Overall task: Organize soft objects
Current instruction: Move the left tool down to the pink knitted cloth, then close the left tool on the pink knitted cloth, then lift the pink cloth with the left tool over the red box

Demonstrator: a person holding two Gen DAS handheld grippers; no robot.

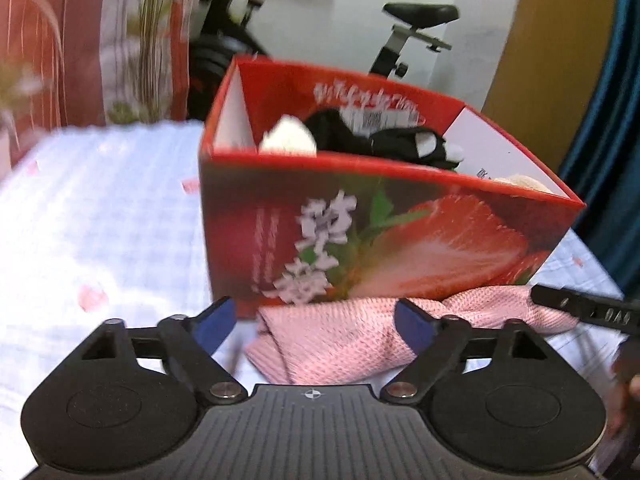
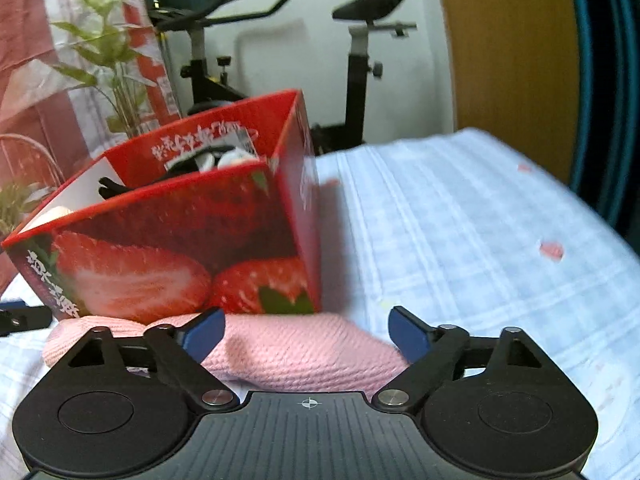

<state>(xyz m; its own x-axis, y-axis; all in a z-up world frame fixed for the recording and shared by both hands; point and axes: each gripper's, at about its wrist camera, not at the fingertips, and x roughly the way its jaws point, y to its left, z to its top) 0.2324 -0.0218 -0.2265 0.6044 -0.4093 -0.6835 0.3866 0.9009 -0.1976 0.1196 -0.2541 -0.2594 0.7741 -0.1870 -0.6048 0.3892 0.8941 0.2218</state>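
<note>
right gripper (image 2: 306, 330) jaws apart over pink knitted cloth (image 2: 296, 350), strawberry box (image 2: 180, 240) just behind, on pale bedsheet (image 2: 460, 220)

The red box (image 1: 384, 232) stands upright on the bed (image 1: 100, 208), its open top partly filled with black and cream soft items (image 1: 344, 136), with some room left near its right wall. A pink cloth (image 1: 344, 340) lies against the box's near wall, so there is no gap between them. Left of the box in the left wrist view the bed is bare; in the right wrist view the bed (image 2: 480, 220) is bare to the right of the box (image 2: 180, 248). Beyond the far edge stand an exercise bike (image 2: 356, 60) and a plant (image 2: 108, 52).
</note>
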